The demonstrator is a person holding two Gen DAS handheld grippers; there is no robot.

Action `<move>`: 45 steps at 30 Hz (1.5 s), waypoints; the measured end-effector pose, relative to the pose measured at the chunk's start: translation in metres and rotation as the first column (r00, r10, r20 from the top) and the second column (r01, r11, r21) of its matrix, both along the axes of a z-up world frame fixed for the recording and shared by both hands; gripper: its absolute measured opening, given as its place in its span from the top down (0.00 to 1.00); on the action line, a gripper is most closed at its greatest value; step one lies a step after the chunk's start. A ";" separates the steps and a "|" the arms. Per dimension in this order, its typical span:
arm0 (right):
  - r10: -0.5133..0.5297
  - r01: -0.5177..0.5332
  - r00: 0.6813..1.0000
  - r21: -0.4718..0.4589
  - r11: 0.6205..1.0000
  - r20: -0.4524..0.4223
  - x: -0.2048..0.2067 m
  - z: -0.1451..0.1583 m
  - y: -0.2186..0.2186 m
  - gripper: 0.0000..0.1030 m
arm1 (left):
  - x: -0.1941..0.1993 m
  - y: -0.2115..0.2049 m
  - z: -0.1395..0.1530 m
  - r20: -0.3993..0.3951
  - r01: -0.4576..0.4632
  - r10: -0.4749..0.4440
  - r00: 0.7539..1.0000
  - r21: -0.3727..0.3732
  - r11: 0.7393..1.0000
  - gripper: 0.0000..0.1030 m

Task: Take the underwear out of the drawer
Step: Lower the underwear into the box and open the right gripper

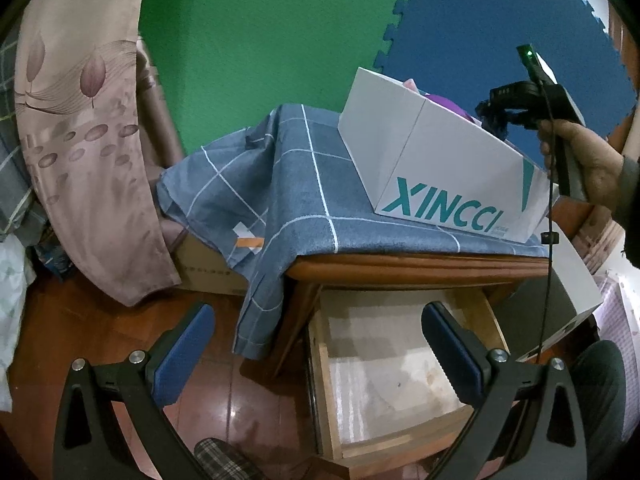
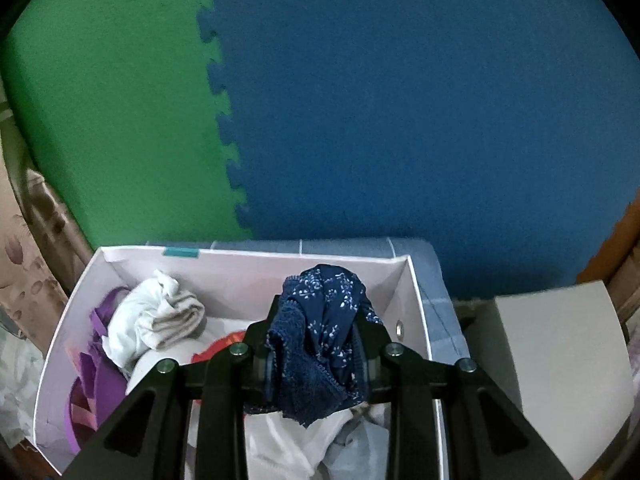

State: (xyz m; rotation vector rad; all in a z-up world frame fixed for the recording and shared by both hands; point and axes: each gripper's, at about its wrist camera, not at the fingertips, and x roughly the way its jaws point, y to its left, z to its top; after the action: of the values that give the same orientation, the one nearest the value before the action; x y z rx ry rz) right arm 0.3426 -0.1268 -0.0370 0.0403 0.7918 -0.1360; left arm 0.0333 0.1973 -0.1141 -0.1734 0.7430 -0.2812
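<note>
Now the right gripper clamps a navy, white-speckled lace-trimmed pair of underwear between its jaws, over the white cardboard box of white and purple garments on the blue checked cloth. Lower down, the left gripper hangs with jaws wide apart, holding nothing, above the pulled-out wooden drawer.

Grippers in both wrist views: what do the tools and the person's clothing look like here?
The left gripper has black triangular cut-out arms, silver bolts and blue pads. The right gripper has the same black frame and silver bolts; seen from the left wrist, its body carries a green light and a thin black cable. The hand ends in a dark grey sleeve.
</note>
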 end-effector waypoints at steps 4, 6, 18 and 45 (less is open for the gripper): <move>-0.018 0.018 1.000 0.003 1.000 -0.003 0.003 -0.001 -0.002 0.70 | 0.001 -0.006 -0.001 -0.001 0.012 -0.012 1.000 0.014 1.000 0.01; -0.025 0.025 0.999 0.006 1.000 -0.031 0.008 -0.004 -0.003 0.69 | 0.000 -0.010 -0.002 -0.005 0.025 -0.024 1.000 0.035 0.999 0.01; -0.016 0.008 0.989 -0.052 0.999 -0.146 0.027 -0.014 0.003 0.52 | 0.003 -0.017 -0.009 -0.030 0.048 -0.046 0.998 0.058 0.997 0.01; -0.085 0.080 0.990 -0.045 0.996 -0.112 -0.025 -0.012 0.001 0.30 | 0.007 -0.034 -0.007 -0.053 0.023 -0.017 0.998 0.124 0.992 0.01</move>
State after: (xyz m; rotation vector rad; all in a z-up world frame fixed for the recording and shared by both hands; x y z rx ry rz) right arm 0.3179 -0.1261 -0.0493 0.0275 0.9012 -0.2344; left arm 0.0401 0.1630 -0.1208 -0.0554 0.8115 -0.2494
